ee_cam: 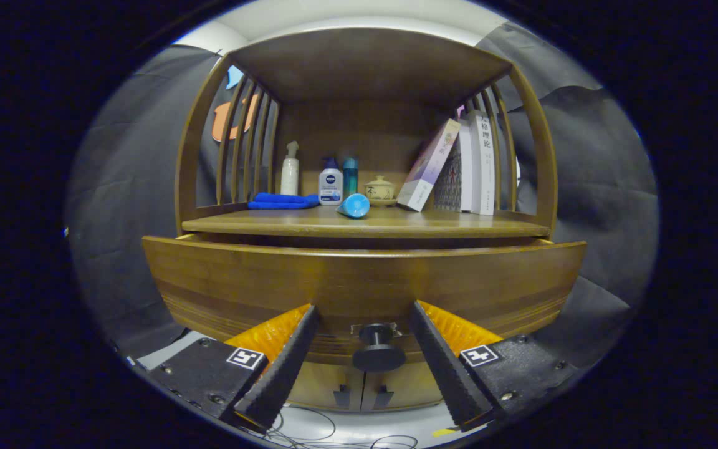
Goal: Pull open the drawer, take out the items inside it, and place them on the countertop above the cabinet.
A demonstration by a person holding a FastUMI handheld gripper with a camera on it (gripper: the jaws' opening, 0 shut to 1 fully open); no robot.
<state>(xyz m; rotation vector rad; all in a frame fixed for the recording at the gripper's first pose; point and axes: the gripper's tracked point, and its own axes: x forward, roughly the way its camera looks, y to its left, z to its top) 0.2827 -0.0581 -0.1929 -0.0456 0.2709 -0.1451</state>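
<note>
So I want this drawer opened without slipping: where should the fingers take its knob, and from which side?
Grip the drawer knob on its narrow stem behind the round cap, coming straight in from the front. The cap flares wider than the stem, so it likely catches the fingers when pulling. The gripper is open with the knob between its fingers, untouched. The drawer front already stands slightly out from the cabinet.

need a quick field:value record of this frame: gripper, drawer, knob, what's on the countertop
gripper: open, fingers either side of the knob, not touching it
knob: dark, round, on the drawer front, between the fingers
drawer: front stands forward of the cabinet, partly open; inside hidden
countertop: holds items
cloth: blue, folded, beside the slats
pump bottle: white, upright, behind the cloth
blue tube: lying on its side near the front edge
lidded cup: at the back
books: one leaning on the upright ones
</note>
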